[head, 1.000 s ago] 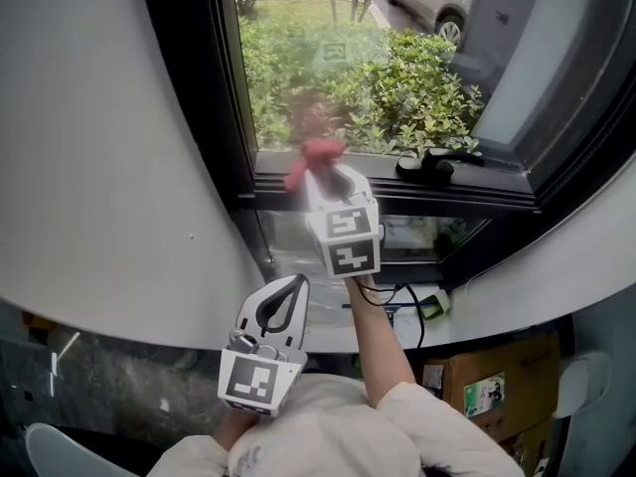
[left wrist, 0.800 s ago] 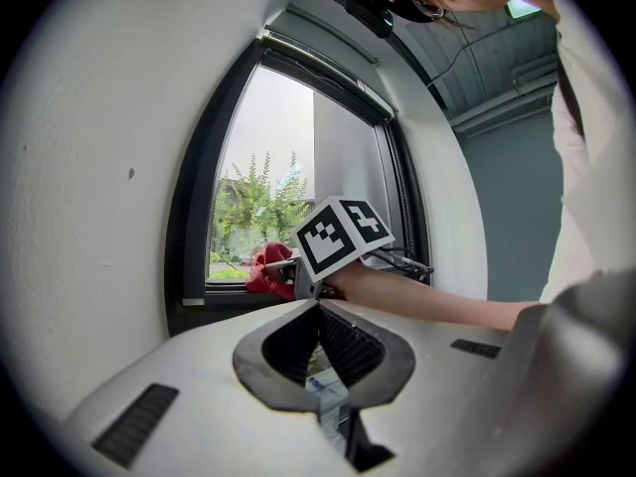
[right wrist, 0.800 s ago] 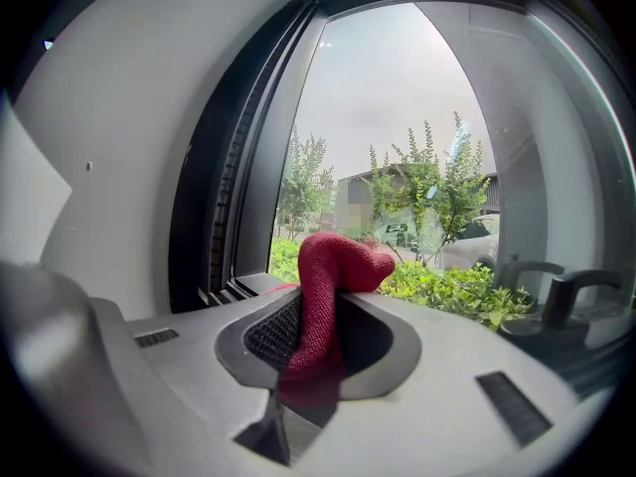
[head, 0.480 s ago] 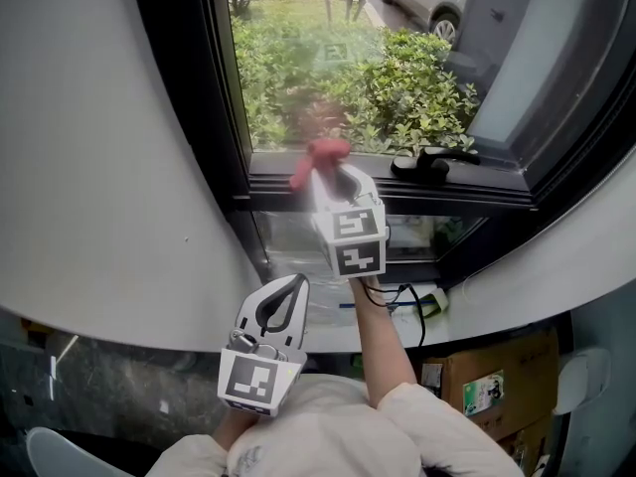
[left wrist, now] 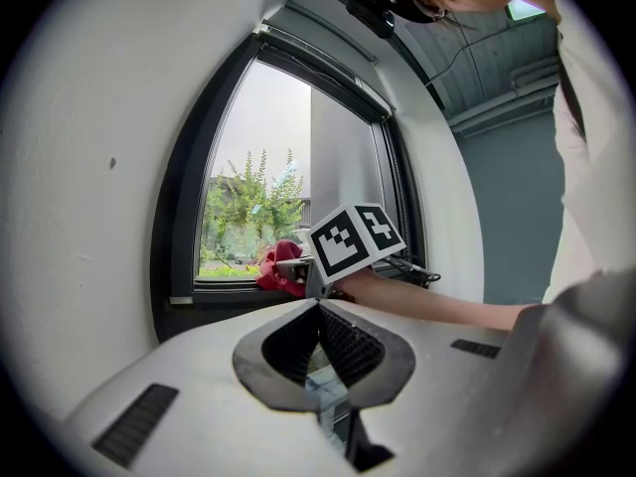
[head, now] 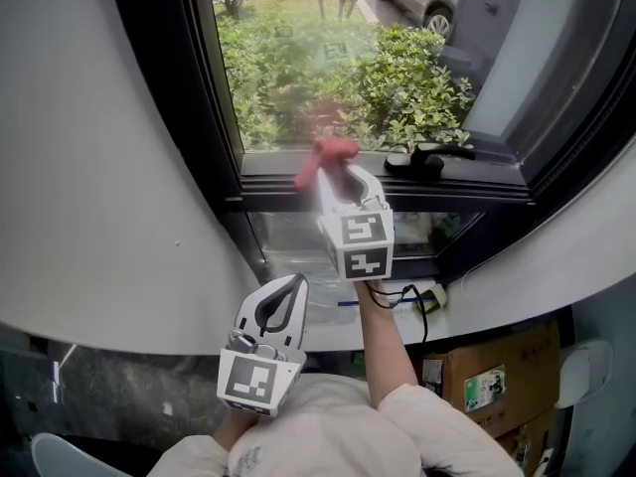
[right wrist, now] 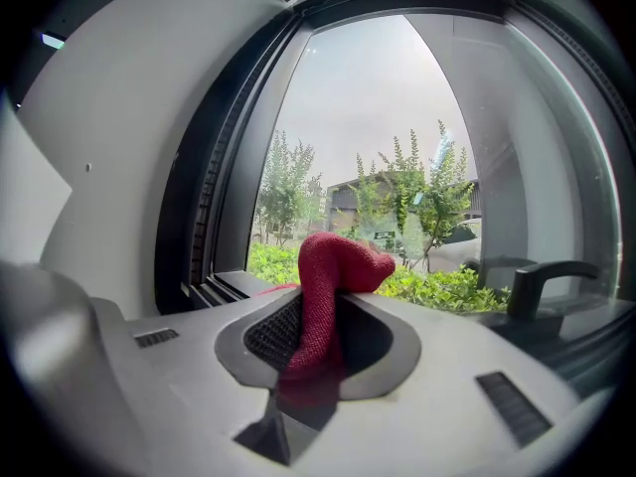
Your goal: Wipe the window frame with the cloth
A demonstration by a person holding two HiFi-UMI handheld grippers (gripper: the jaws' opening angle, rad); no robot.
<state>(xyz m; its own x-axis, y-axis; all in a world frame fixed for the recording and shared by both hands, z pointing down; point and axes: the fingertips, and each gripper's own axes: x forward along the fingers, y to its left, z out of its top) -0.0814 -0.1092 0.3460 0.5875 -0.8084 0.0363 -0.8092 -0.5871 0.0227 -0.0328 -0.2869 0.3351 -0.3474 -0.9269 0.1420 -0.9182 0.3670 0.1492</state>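
Knitted red cloth (right wrist: pixel 323 306), matt dark window frame (head: pixel 288 172)

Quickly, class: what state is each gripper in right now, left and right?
Left gripper: closed, holding nothing.
Right gripper: closed on the red knitted cloth.

Red cloth (head: pixel 325 153) against black window frame (head: pixel 268 182); white right gripper (head: pixel 336 175), black-and-white square markers; green shrubs (head: pixel 417 87) beyond frame.

The left gripper (left wrist: pixel 319 314) has its fingers pressed together with nothing between them. Beyond it, the right gripper (left wrist: pixel 298 266) holds a red cloth (left wrist: pixel 275 272) at the bottom rail of the dark window frame (left wrist: pixel 234 292).
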